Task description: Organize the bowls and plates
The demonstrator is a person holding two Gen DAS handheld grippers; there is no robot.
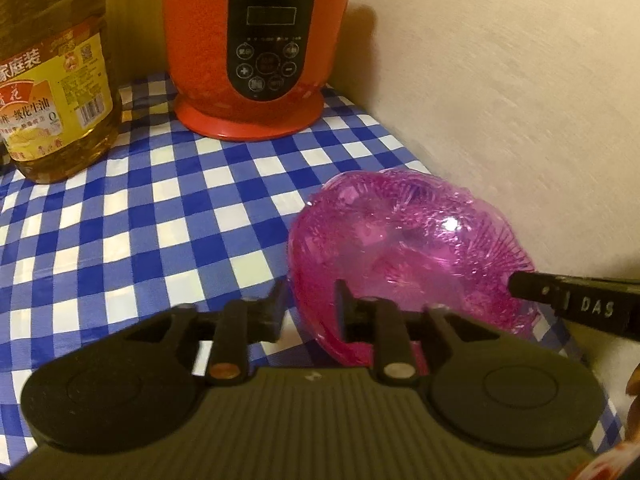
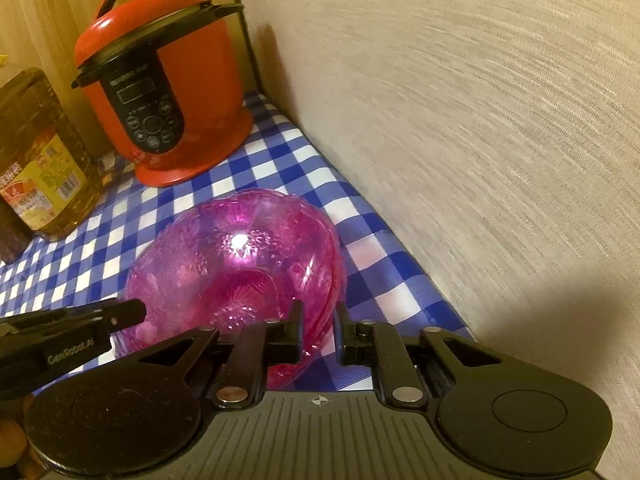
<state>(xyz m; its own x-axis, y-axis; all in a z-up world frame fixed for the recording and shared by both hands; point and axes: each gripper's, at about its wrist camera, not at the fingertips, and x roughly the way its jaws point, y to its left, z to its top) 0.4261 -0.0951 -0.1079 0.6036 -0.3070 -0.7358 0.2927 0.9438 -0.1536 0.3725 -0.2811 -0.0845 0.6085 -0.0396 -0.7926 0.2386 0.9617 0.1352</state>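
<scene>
The left gripper (image 1: 308, 300) straddles the near rim of the pink bowl (image 1: 400, 248); its fingers (image 1: 276, 300) stand slightly apart on either side of the rim, and the view does not show them pressing it. The right gripper (image 2: 318, 320) is at the same bowl (image 2: 236, 264) from the other side, its jaws narrow with the rim between them, clamped on it. Each tool shows in the other's view as a black finger at the bowl's edge. The bowl is translucent and patterned and sits tilted on the blue-and-white checked cloth (image 1: 160, 220), just beside the beige wall (image 1: 500, 100). Farther back on the cloth stand an oil bottle (image 1: 56, 100) to the left and a red cooker (image 1: 256, 52) in the corner.
</scene>
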